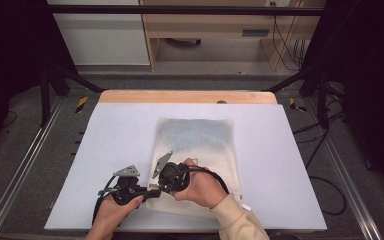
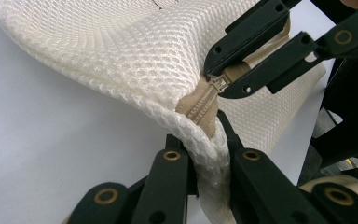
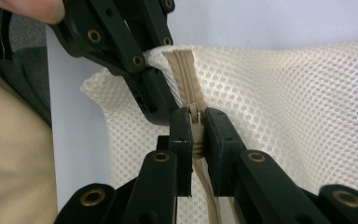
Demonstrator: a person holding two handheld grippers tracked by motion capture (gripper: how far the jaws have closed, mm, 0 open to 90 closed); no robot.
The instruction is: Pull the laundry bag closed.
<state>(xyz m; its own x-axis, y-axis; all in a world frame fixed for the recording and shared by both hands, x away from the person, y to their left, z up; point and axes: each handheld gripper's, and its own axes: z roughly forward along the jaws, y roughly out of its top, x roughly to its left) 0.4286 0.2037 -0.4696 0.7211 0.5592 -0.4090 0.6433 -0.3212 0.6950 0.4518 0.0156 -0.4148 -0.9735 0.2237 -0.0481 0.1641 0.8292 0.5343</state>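
Observation:
A white mesh bag (image 1: pixel 195 145) lies flat on the pale table mat (image 1: pixel 115 135), with a tan zipper (image 2: pixel 200 105) running along its near edge. In the left gripper view my left gripper (image 2: pixel 205 140) is shut on the bag's near-left corner, right at the zipper's end. In the right gripper view my right gripper (image 3: pixel 196 122) is shut on the zipper pull (image 3: pixel 196 114) a short way along. The two grippers nearly touch, left gripper (image 1: pixel 149 191) beside right gripper (image 1: pixel 161 186). The corner is lifted off the mat and the mesh (image 3: pixel 298 102) bulges.
The mat ends at a wooden strip (image 1: pixel 187 96) along the far side. Dark frame bars (image 1: pixel 50 85) and floor rails flank the table, and cables (image 1: pixel 325 185) lie on the floor at the right. Bare mat surrounds the bag on the left and right.

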